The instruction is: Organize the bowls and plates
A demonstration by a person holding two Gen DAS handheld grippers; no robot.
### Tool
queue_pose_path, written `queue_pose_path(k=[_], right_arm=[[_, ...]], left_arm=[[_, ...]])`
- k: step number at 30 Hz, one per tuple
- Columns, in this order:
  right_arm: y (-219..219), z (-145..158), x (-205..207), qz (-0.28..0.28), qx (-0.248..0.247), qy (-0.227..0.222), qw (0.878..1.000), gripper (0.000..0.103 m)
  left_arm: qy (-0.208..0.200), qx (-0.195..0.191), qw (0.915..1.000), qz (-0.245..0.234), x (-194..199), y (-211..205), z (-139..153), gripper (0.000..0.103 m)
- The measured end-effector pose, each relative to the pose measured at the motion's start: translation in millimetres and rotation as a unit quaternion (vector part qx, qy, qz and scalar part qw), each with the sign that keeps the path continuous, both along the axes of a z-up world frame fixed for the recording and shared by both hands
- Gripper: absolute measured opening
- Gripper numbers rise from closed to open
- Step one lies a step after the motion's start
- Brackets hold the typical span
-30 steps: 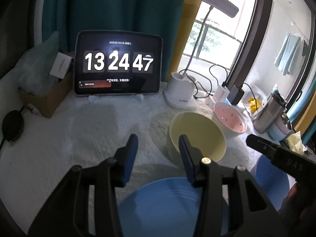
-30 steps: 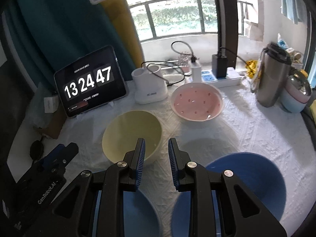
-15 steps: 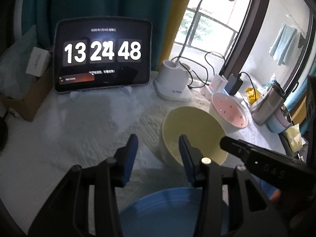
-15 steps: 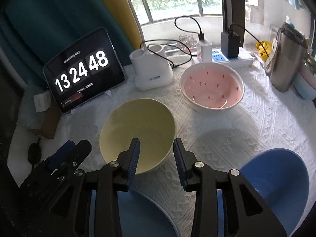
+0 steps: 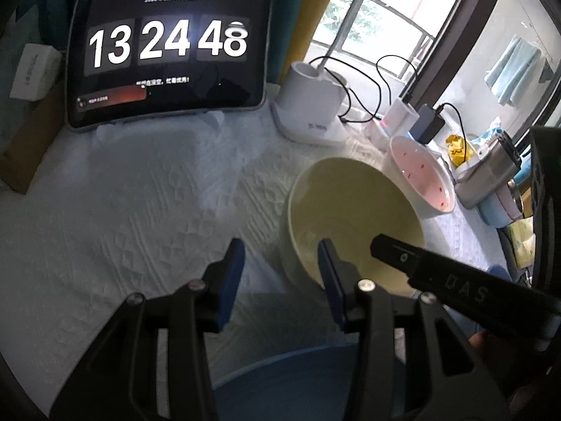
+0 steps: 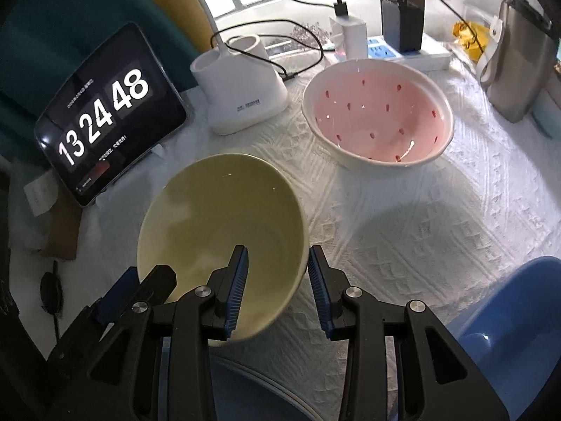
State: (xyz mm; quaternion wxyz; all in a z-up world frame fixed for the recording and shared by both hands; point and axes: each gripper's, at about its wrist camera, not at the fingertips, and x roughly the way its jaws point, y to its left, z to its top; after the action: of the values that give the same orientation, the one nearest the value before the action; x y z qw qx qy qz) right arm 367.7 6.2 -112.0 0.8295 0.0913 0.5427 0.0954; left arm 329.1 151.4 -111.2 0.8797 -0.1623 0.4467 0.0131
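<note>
Right gripper (image 6: 278,277) has opened up noticeably over the last second: the blue pads were nearly together, now they stand wide apart with the near rim of the yellow bowl (image 6: 217,224) sitting right between them, one pad inside the bowl and one outside its right wall. It has also slid forward, since the bowl was well ahead of the tips a second ago. Nothing pinched yet as far as I can see, so my guess is it's lining up a rim grab. Left gripper (image 5: 280,270) is also spread wide and holding nothing; it has crept toward the same bowl, whose left side is now just beside its right finger. Pink bowl (image 6: 378,122) sits untouched further back on the white tablecloth (image 6: 438,217), blue bowl (image 6: 508,315) off to the right, and a blue plate (image 5: 298,386) lies under the left gripper. Stacking hasn't started; yellow bowl looks like first pick.
</note>
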Motion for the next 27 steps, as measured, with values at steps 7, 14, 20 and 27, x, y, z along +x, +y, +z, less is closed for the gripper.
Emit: queue_pose_path(k=[7,14,20,27], right_arm=[[2.0,-5.0,5.7,-0.008,-0.014,0.007,1.000,0.037],[2.9,-6.0,6.6,-0.018,-0.012,0.007,1.000,0.036],[6.1,-8.5,7.2,-0.009,-0.011,0.005,1.000,0.032],[6.3,-3.1,4.1,-0.002,-0.027,-0.013,1.000,0.020]], left_arm=[[0.014,-0.014,0.9998,-0.003,8.7,1.0,-5.7,0.045],[0.019,-0.063,0.9978,0.000,10.8,7.4,-13.0,0.044],[0.014,-0.100,0.9949,-0.006,10.5,7.5,-15.3,0.032],[0.013,-0.085,0.9963,-0.006,11.0,4.3,-14.9,0.030]])
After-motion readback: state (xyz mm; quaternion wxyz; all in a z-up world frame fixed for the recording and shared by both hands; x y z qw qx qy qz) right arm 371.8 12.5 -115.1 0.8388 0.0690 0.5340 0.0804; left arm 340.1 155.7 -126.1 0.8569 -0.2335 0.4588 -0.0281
